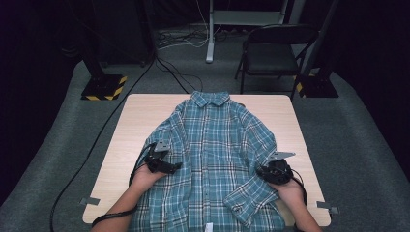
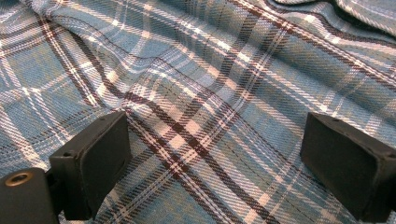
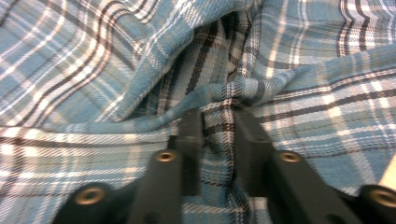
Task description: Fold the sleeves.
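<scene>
The shirt (image 1: 212, 159) lies flat on the table (image 1: 140, 116), collar pointing away from the person (long axis front to back). The left gripper (image 1: 175, 166) hovers wide over its left side; the right gripper (image 3: 218, 135) pinches a sleeve fold.

One plaid shirt (image 1: 212, 145) lies on one wooden table (image 1: 140, 116). Two grippers are over it, the left gripper (image 1: 167, 164) and the right gripper (image 1: 270, 170), each held in one hand, so two hands show. One folding chair (image 1: 273, 53) stands behind the table. Two yellow-and-black striped stand bases (image 1: 104, 87) sit on the floor, one at each far corner.
</scene>
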